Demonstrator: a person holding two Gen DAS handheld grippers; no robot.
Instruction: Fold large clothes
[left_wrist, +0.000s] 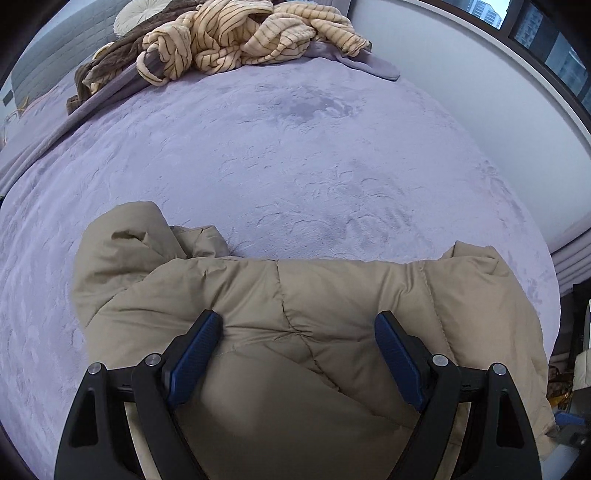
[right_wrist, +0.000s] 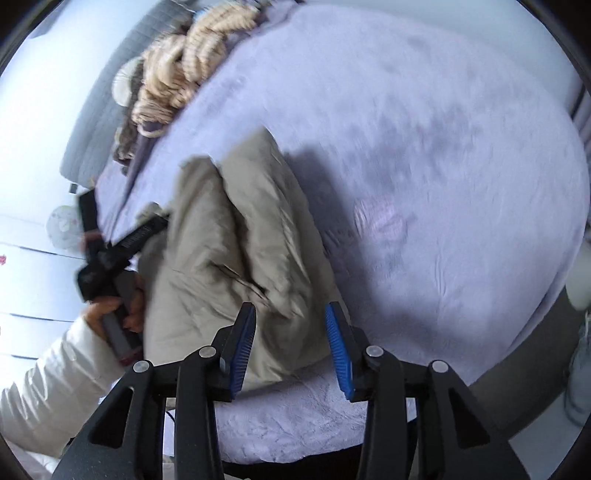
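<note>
A beige puffer jacket (left_wrist: 295, 314) lies bunched at the near edge of a bed covered in lilac plush (left_wrist: 295, 155). My left gripper (left_wrist: 298, 325) is open wide, its blue pads just above the jacket with nothing between them. In the right wrist view the jacket (right_wrist: 229, 243) lies left of centre and the picture is blurred. My right gripper (right_wrist: 290, 314) is open, its jaws over the jacket's near edge and empty. The left gripper (right_wrist: 110, 251) and the hand holding it show at the jacket's left side.
A heap of cream striped and brown cloth (left_wrist: 236, 40) lies at the bed's far end, also in the right wrist view (right_wrist: 184, 70). A white wall (left_wrist: 461, 92) and a window (left_wrist: 546, 40) are to the right. The bed's edge (right_wrist: 517, 332) drops to the floor on the right.
</note>
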